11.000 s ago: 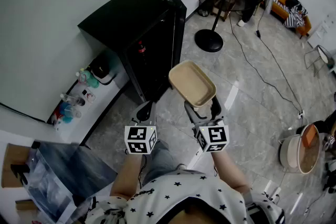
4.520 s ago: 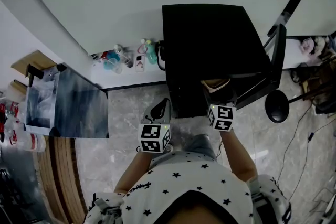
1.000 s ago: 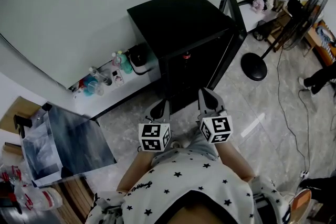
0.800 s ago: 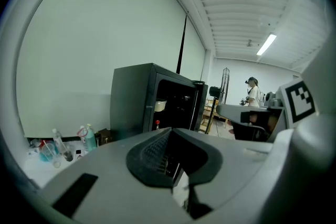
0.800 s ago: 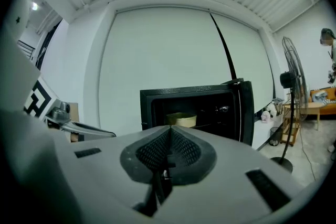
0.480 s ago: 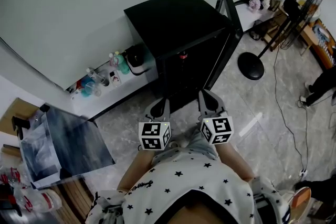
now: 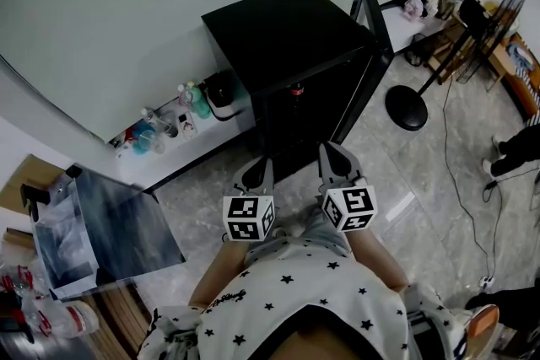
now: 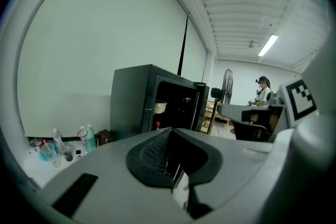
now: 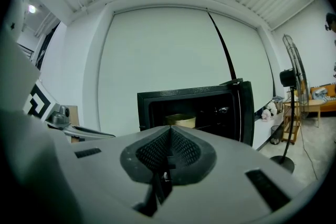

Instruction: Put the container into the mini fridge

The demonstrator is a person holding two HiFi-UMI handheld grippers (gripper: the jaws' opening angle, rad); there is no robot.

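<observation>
Fingers (image 9: 184,150) pressed together on left gripper (image 8: 169,136) and right gripper (image 9: 169,131), both empty.
The container (image 9: 181,121) that the right one carried now seemingly sits inside the mini fridge (image 7: 291,38); placement looks done.

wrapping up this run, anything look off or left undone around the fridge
Only one thing stands out: the door of the mini fridge stands wide open. The container sits upright inside, and nothing looks spilled, tipped or damaged on the floor nearby.

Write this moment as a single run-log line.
container: inside mini fridge | door: open | left gripper: shut, empty | right gripper: shut, empty
</observation>
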